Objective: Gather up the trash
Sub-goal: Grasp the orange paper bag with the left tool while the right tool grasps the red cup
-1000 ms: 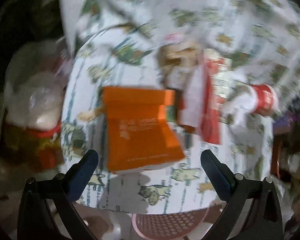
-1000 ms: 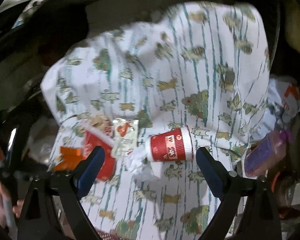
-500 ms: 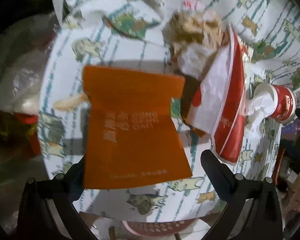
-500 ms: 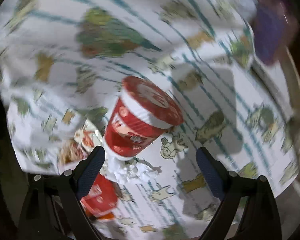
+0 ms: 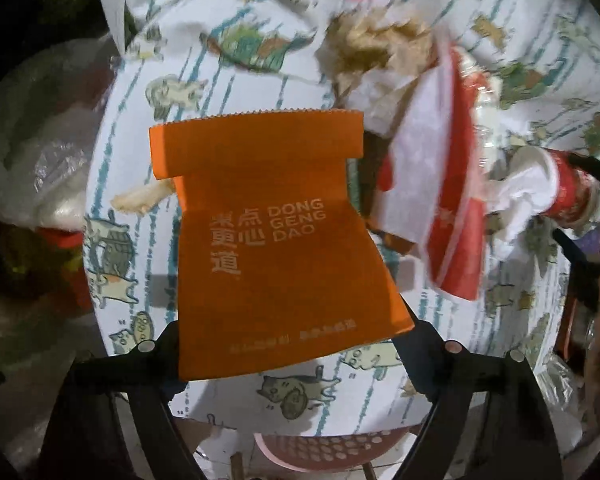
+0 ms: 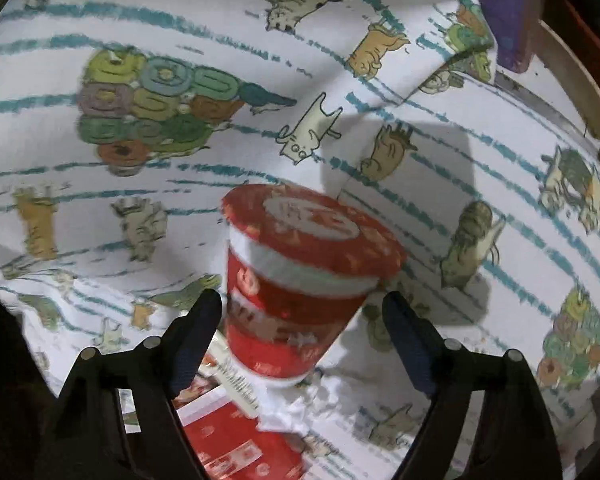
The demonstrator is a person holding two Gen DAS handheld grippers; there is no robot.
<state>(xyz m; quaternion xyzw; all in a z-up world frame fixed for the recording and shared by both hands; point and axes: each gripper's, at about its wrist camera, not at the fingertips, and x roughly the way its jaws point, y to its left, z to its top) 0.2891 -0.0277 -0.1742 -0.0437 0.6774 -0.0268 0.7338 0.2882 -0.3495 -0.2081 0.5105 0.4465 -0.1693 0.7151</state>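
An orange paper bag point(image 5: 276, 248) with white print lies on the cat-print tablecloth point(image 5: 140, 184). My left gripper point(image 5: 292, 344) points straight down over it. Its jaws are closing with the bag's lower end between them, and the bag's corners cover both fingertips. A red paper cup point(image 6: 300, 280) lies tilted on the cloth with white tissue at its mouth. My right gripper point(image 6: 302, 308) straddles it, jaws closing. The left finger is at the cup's side and a gap shows on the right. The cup point(image 5: 568, 192) also shows at the right edge of the left wrist view.
Beside the bag lie a red-and-white wrapper point(image 5: 440, 184), crumpled brown paper point(image 5: 380, 44) and white tissue point(image 5: 516, 192). A red packet point(image 6: 228, 440) lies below the cup. A clear plastic bag point(image 5: 40, 152) sits left of the table. A pink perforated seat point(image 5: 320, 448) is below; a purple object point(image 6: 504, 12) is far right.
The left gripper sank onto the orange bag, which now fills the space between its fingers. The right gripper rolled and dropped to the red cup, which now sits between its narrower jaws.
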